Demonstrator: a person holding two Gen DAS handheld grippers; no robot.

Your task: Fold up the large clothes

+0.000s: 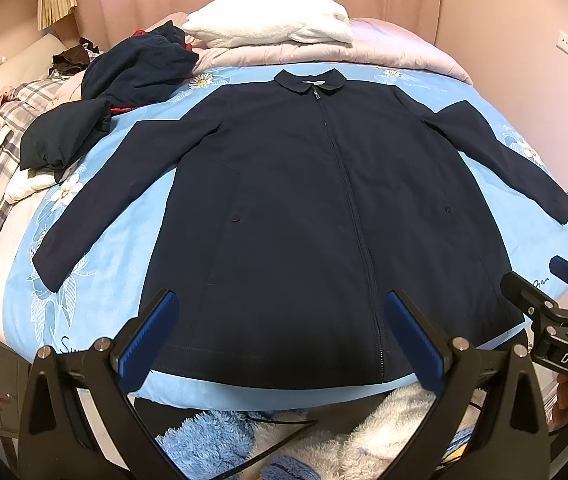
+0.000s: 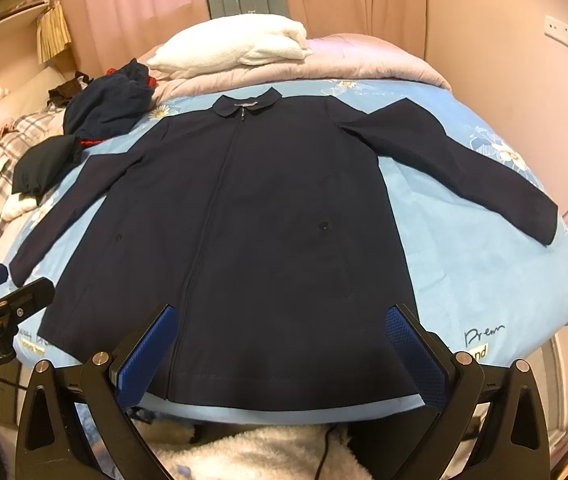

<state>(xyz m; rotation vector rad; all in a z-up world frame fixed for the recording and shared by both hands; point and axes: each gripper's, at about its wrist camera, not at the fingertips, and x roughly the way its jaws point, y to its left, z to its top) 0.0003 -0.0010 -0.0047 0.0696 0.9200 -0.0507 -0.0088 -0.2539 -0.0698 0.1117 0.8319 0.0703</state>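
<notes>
Grab only the top layer at the hem and your navy jacket (image 1: 304, 208) will slide on the smooth blue sheet (image 1: 484, 208) and skew the fold. It lies flat, zipped, sleeves spread, just beyond your left gripper (image 1: 281, 334) and right gripper (image 2: 279, 338), both spread wide and empty above its hem

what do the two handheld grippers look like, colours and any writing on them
Both are black frames with angular, triangular cut-out arms and silver round bolts at the joints. Each finger carries a blue textured pad. The left gripper shows white lettering "Robot.AI" on its side in the right wrist view; the right gripper shows "DAS" in the left wrist view. A thin black cable runs below each.
</notes>
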